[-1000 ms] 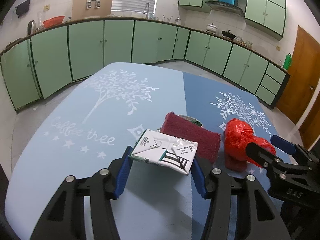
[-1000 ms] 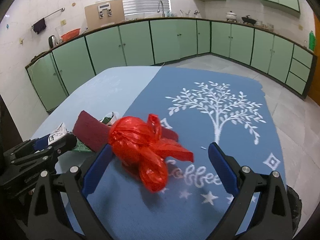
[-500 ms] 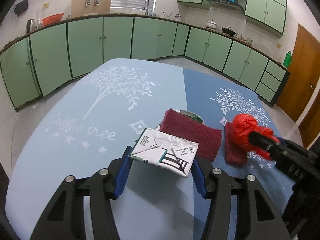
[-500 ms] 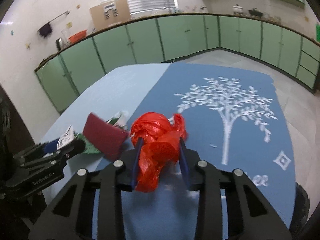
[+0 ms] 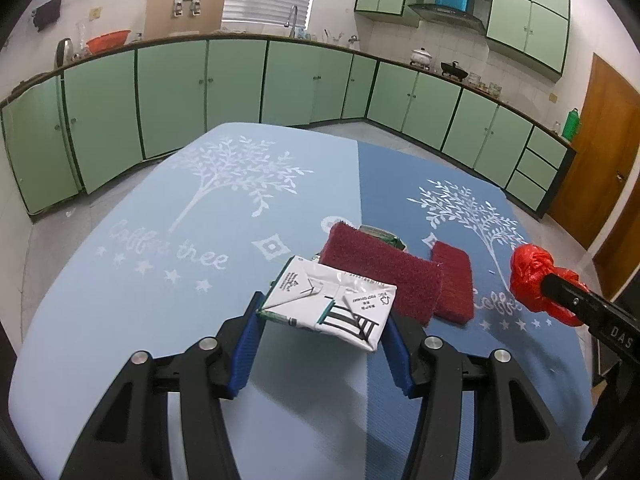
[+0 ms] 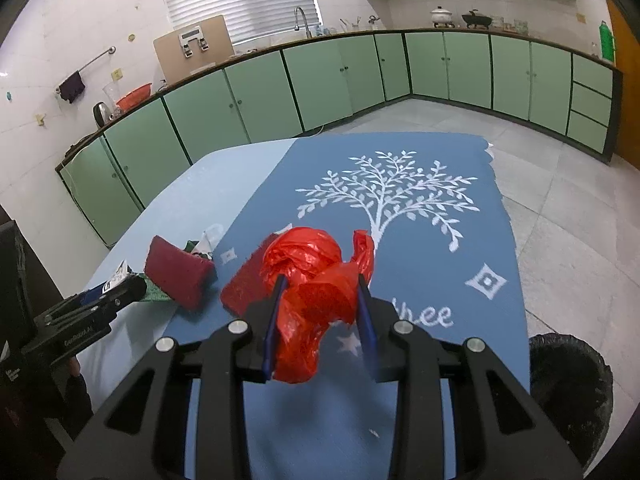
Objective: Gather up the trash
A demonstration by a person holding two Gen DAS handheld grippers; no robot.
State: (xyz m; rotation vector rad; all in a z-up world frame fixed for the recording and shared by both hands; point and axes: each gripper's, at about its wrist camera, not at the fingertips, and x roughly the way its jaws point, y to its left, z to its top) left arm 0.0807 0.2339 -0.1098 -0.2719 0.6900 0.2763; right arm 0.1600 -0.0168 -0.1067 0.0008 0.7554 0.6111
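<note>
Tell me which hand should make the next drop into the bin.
Right, probably. Its gripper is shut on the red plastic bag, held clear of the table, and the black bin sits just off the table edge on that side. The left gripper grips a flattened carton, farther from it.

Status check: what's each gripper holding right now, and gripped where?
Left gripper clamps the flattened white printed carton by its two side edges. Right gripper pinches the crumpled red plastic bag across its lower bunched part.
</note>
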